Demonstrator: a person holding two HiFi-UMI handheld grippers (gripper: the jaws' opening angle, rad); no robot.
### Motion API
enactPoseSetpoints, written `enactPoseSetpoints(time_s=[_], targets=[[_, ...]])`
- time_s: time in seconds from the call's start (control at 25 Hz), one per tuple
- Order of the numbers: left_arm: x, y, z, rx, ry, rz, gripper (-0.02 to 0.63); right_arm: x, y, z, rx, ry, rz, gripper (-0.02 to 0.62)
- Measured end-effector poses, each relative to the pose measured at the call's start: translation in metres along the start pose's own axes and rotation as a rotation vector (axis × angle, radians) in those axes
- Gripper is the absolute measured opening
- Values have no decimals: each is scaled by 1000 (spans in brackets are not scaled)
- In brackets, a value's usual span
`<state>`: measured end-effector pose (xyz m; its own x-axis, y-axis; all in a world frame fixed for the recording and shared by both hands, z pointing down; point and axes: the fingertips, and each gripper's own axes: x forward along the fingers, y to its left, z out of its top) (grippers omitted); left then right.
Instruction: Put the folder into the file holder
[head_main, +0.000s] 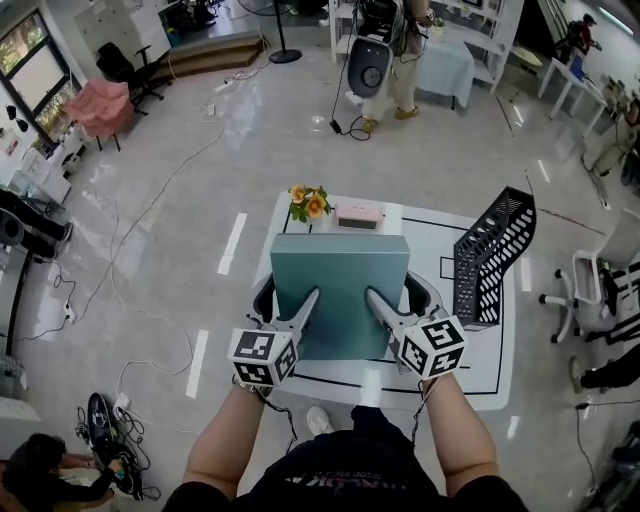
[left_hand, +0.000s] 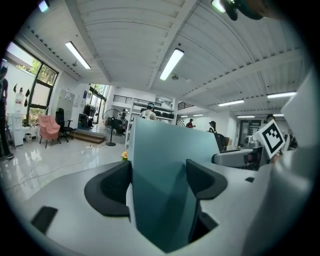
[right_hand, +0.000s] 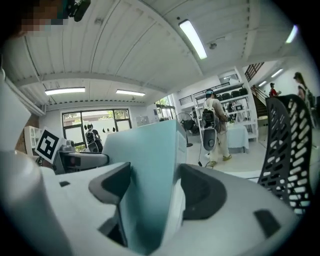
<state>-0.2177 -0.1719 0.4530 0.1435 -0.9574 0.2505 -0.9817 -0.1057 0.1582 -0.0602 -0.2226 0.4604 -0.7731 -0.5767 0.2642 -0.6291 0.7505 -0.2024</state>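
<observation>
A thick teal folder (head_main: 340, 285) is held up off the white table (head_main: 455, 232), its broad face toward the head camera. My left gripper (head_main: 286, 306) is shut on its near left edge and my right gripper (head_main: 396, 304) on its near right edge. In the left gripper view the folder (left_hand: 167, 170) fills the gap of that gripper (left_hand: 159, 182), pads pressed on both faces. The right gripper view shows the folder (right_hand: 147, 175) clamped in the right gripper (right_hand: 152, 187) the same way. The black mesh file holder (head_main: 492, 255) stands on the table's right side, also seen as file holder (right_hand: 291, 145), apart from the folder.
Orange flowers (head_main: 308, 203) and a small pink box (head_main: 359, 214) sit at the table's far edge behind the folder. A white chair (head_main: 600, 285) stands to the right of the table. Cables run over the floor at left, where a person (head_main: 45, 468) crouches.
</observation>
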Motion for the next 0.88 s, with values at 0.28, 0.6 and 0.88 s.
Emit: enactPoseSetpoints(time_s=[0.28,0.6,0.88], targets=[[-33,-10,6,38,-94,-41,334,-31,22,14,-47,-123,-17,313],[-58,-18,-1,71,-102,-84,328,-58,43,3,-71,-146,-55,313],[-66,-19,-9,97,-90,-111,328,-68,51,-8,-68,-137,-71,313]])
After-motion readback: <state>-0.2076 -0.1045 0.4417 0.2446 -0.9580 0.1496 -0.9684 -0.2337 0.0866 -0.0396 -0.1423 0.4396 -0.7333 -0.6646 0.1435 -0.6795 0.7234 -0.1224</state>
